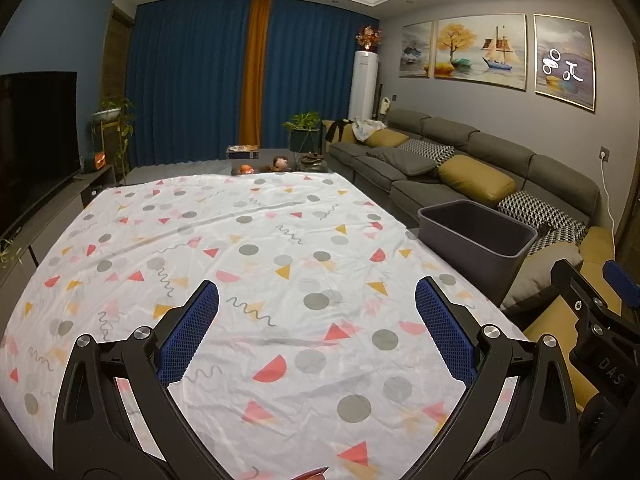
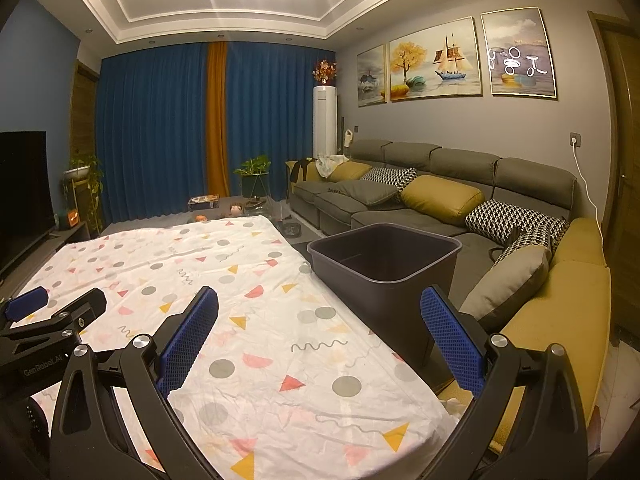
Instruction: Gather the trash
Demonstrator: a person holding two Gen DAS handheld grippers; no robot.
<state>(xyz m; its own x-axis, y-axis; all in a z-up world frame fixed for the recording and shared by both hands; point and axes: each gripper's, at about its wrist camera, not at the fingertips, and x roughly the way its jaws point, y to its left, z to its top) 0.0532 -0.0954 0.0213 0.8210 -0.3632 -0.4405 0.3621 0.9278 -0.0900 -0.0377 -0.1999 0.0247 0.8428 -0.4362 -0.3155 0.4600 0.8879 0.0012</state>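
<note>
Oddly, no trash shows on the tabletop (image 1: pixel 280 240), which is covered by a white cloth with dots and triangles. The cloth looks bare from near edge to far edge in both views. Only a small reddish bit (image 1: pixel 312 473) peeks in at the very bottom of the left wrist view, under the left gripper (image 1: pixel 316 316). It is too cut off to tell what it is. If it is trash, it lies below and behind the left jaws, so the left hand is nearer to it.

The left jaws are spread wide with nothing between them. The right gripper (image 2: pixel 320 320) is the same: jaws spread wide, holding nothing. Each gripper shows at the edge of the other's view, so the two are side by side over the near end of the tabletop.

The dark bin (image 2: pixel 384 256) stands just past the right edge of the tabletop, between it and the sofa (image 2: pixel 440 200). It is nearer the right gripper, a little ahead of it and to the right. The part of the inside that shows looks empty.

I think the job is either just starting or nearly done.
</note>
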